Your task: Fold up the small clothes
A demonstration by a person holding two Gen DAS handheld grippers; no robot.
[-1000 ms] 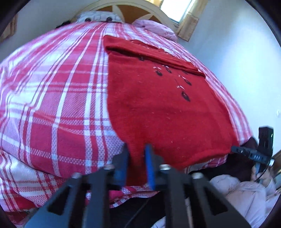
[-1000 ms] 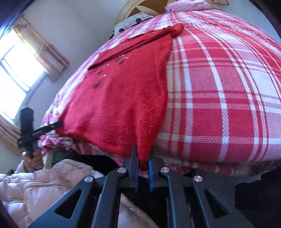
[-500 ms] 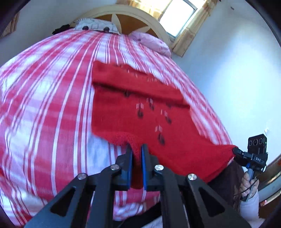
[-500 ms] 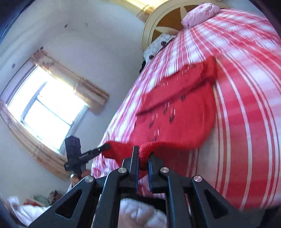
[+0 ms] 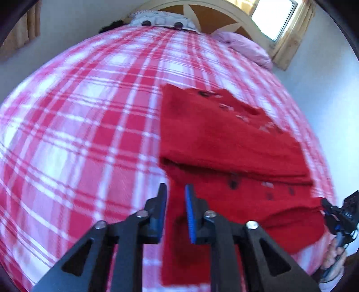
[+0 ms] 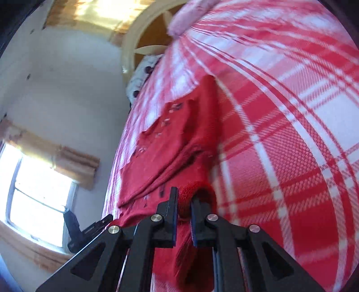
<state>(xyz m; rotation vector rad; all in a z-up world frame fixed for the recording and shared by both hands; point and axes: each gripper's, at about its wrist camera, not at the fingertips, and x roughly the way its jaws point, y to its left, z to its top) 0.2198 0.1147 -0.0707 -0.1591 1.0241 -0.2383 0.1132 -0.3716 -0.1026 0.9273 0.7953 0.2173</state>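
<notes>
Red knit is what you are working: a small sweater (image 5: 226, 143) lying on the right half of the checked bed cover (image 5: 89, 125), with its far part already lying in a doubled layer across the body. By the look of it, you are in the middle of the fold that brings the near hem up and over toward the headboard (image 5: 202, 15).

Your left gripper (image 5: 176, 211) is opening. The hem strip still hangs in the gap between its fingers (image 5: 189, 213), but the pads no longer press on it, so that corner is being let go. Your right gripper (image 6: 184, 215) is nearly closed, and its fingers (image 6: 172, 211) pinch a bunched roll of the hem at the sweater's near right corner. In the left camera's view, that corner is stretched out toward the bed's right edge.

The two corners are uneven, I judge: one is loose while the other is pulled taut. The next move calls for laying the right corner down level with the left one and then releasing it, so the folded edge runs straight. The picture is blurred, so I cannot tell how neatly the layers line up underneath.
</notes>
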